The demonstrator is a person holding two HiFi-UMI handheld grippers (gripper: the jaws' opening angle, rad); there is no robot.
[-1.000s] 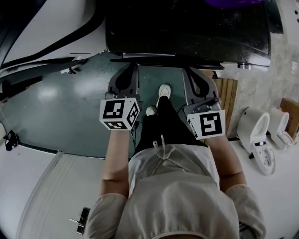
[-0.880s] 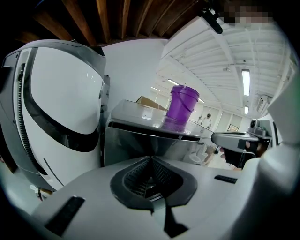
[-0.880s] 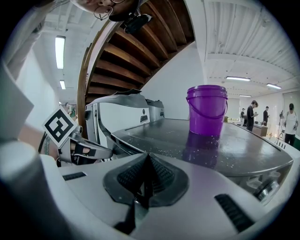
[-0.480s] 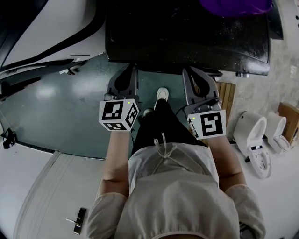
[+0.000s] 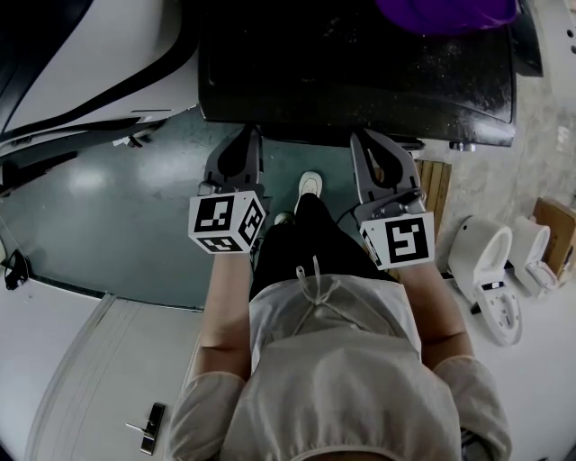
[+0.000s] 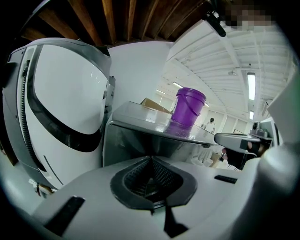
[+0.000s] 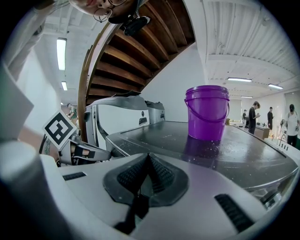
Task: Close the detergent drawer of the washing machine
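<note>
The washing machine [image 5: 360,72] shows as a dark speckled top straight ahead, with a purple bucket [image 5: 445,13] standing on it. No detergent drawer shows in any view. My left gripper [image 5: 245,135] is shut and empty, its tips just short of the machine's front edge. My right gripper [image 5: 366,137] is beside it, also shut and empty. In the left gripper view the left gripper [image 6: 150,159] points at the machine's front corner [image 6: 136,136], below the bucket [image 6: 189,105]. In the right gripper view the right gripper [image 7: 147,157] looks across the top [image 7: 197,140] at the bucket [image 7: 207,112].
A large white machine with black trim [image 5: 90,54] stands to the left. Wooden slats [image 5: 441,189] and two white fixtures [image 5: 490,270] are on the right. The person's feet [image 5: 309,185] stand on teal floor between the grippers. A white panel with a metal latch [image 5: 144,428] lies at lower left.
Both grippers and the head view have edged slightly closer to the machine. A thin strip under its front edge is now hidden. Both stay shut.
</note>
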